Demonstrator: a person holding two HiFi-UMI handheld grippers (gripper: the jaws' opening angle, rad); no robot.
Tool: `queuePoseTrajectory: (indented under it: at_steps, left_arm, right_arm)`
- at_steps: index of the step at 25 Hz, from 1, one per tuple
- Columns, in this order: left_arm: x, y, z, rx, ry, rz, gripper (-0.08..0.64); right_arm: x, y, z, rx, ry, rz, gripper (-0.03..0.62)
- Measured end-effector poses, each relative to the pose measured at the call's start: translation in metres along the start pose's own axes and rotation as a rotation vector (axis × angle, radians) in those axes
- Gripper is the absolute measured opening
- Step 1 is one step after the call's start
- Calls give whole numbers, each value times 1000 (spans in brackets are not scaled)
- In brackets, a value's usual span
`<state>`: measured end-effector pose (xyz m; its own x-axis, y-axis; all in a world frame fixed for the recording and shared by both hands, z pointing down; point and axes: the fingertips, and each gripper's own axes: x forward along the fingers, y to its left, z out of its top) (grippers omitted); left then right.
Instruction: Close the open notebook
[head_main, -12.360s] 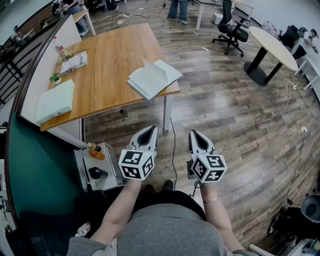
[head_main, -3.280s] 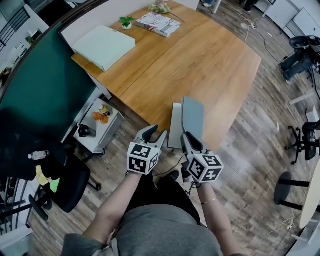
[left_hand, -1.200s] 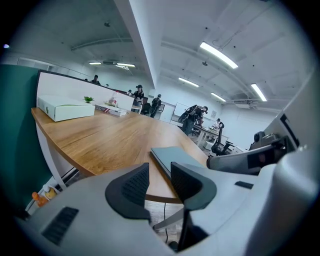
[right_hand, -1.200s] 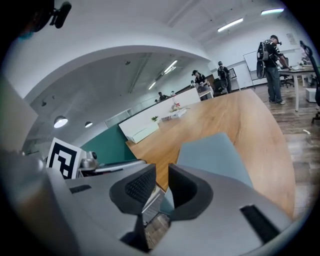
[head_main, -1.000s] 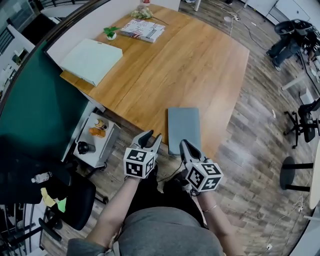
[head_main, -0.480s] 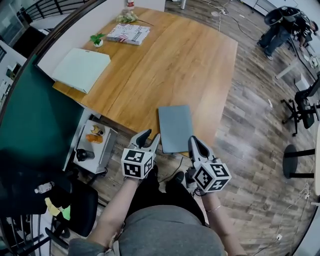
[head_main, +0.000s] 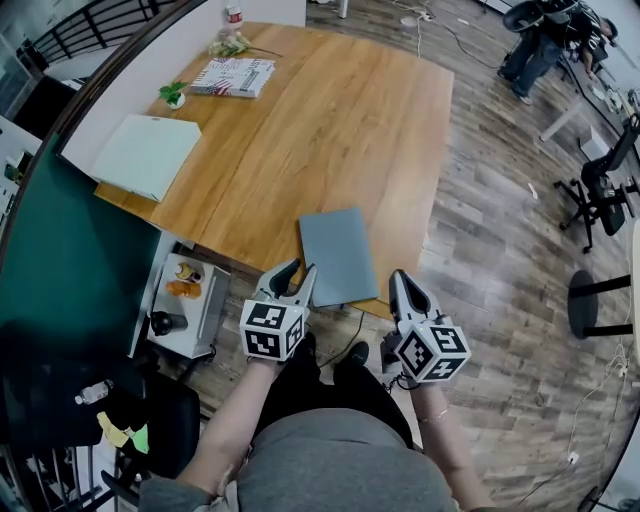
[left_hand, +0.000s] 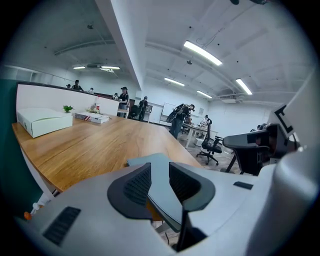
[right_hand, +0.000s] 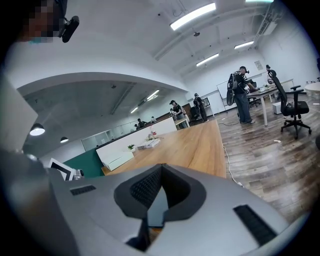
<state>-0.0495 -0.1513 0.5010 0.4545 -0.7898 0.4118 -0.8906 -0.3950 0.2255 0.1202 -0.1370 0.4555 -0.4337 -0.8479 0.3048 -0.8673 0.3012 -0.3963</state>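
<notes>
A closed grey notebook (head_main: 338, 257) lies flat at the near edge of the wooden table (head_main: 330, 120). The left gripper (head_main: 297, 275) hangs by its near left corner with nothing between its parted jaws, which have just been closing. The right gripper (head_main: 399, 281), jaws together, hangs off the near right corner. A white box (head_main: 145, 155), a magazine (head_main: 232, 77) and a small plant (head_main: 174, 94) sit along the table's far left side.

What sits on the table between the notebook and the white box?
Nothing. In the head view, only bare tabletop runs from the notebook to the white box.
</notes>
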Motion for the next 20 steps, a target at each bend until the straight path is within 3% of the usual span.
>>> queuePoseTrajectory:
  at_steps: [8,20]
  left_arm:
    - [7,-11,9,31,-7,-6,110]
    - [7,-11,8,4,-9,34,110]
  right_arm:
    - [-12,-25,6,-19,-18,-49,2]
    - [-19,-49,13,-54,-18,-77,2]
